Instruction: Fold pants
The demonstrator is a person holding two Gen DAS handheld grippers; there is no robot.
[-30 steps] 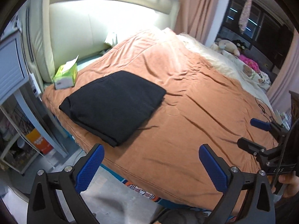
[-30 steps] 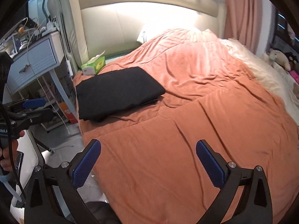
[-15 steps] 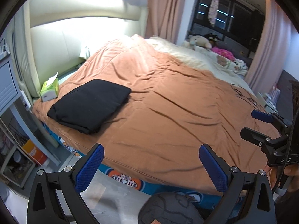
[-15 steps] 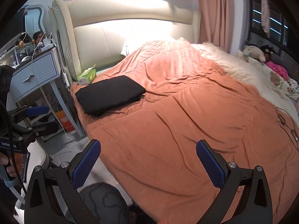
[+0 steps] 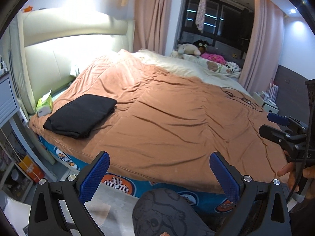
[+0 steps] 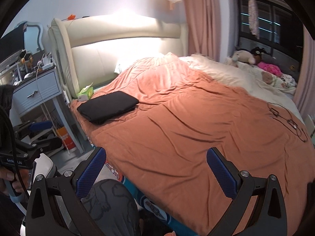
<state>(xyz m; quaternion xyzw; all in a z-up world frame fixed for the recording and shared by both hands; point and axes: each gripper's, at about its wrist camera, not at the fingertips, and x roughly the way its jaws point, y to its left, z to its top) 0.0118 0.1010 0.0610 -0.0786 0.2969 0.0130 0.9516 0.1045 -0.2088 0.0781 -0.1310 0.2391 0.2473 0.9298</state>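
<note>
At the far left, a blue bedside table [image 6: 37,92] stands beside the bed, with small things on its top that are too small to name. Its drawer is closed, so the content cannot be seen. Below it there is an orange box [image 6: 66,137] on the floor; I cannot tell what it holds.

Next, a green tissue box [image 5: 44,105] sits on the bed corner by the headboard, with one tissue standing out of its slot. Just beside it lie the black pants [image 5: 80,116], folded into a flat rectangle on the orange blanket [image 5: 177,122], near the left edge of the bed.

The left gripper [image 5: 159,174] is held over the bed edge, well apart from the pants, its jaws spread wide with nothing between them. The right gripper [image 6: 155,172] is the same: jaws apart and empty, over the blanket. A knee in grey patterned trousers [image 5: 163,214] shows below them.

To my judgement the fold looks finished. The risks are small. The pants lie close to the mattress edge, so a pull on the blanket or a careless touch could slide them to the floor or open the layers. On the right, a thin black cable [image 5: 242,99] lies loose on the blanket; a gripper moving there could catch it.
</note>
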